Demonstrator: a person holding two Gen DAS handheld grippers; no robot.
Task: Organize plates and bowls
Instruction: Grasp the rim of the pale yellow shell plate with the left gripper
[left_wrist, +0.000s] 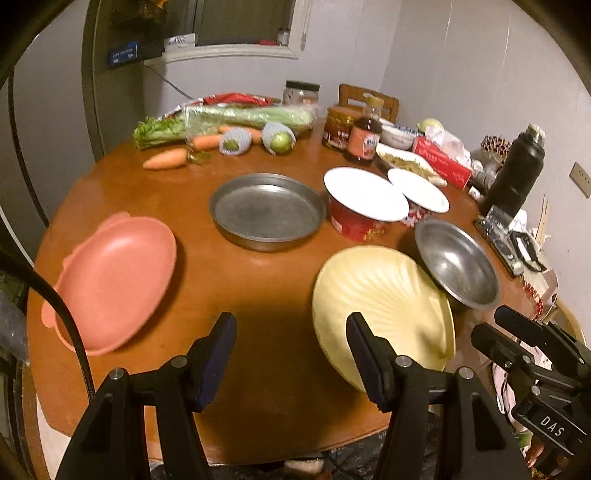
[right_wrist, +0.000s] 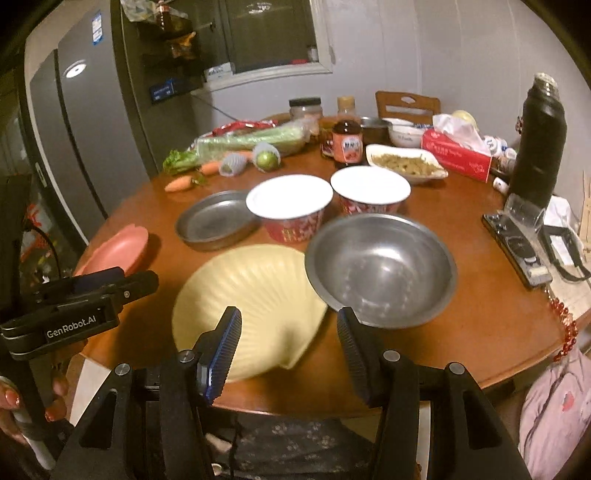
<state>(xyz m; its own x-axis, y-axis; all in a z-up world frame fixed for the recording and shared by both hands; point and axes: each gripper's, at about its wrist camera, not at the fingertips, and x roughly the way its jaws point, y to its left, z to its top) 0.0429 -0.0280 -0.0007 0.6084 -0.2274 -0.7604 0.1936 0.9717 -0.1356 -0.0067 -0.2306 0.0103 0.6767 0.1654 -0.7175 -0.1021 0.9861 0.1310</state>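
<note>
On the round wooden table (left_wrist: 229, 280) lie a pink plate (left_wrist: 114, 280) at the left, a flat metal pan (left_wrist: 266, 210) in the middle, a yellow shell-shaped plate (left_wrist: 380, 299) near the front edge, and a steel bowl (left_wrist: 456, 262) beside it. Two red bowls with white insides (left_wrist: 364, 203) (left_wrist: 419, 192) stand behind. My left gripper (left_wrist: 291, 354) is open and empty above the front edge, left of the yellow plate. My right gripper (right_wrist: 288, 347) is open and empty, hovering over the yellow plate (right_wrist: 247, 295) by the steel bowl (right_wrist: 380, 269).
Celery (left_wrist: 229, 120), carrots (left_wrist: 166, 158), netted fruit (left_wrist: 279, 138), sauce bottles (left_wrist: 365, 138), a jar, a food dish (right_wrist: 404, 162), a tissue box (right_wrist: 458, 155) and a black flask (right_wrist: 539, 136) crowd the table's back and right. A fridge (right_wrist: 74, 129) stands at the left.
</note>
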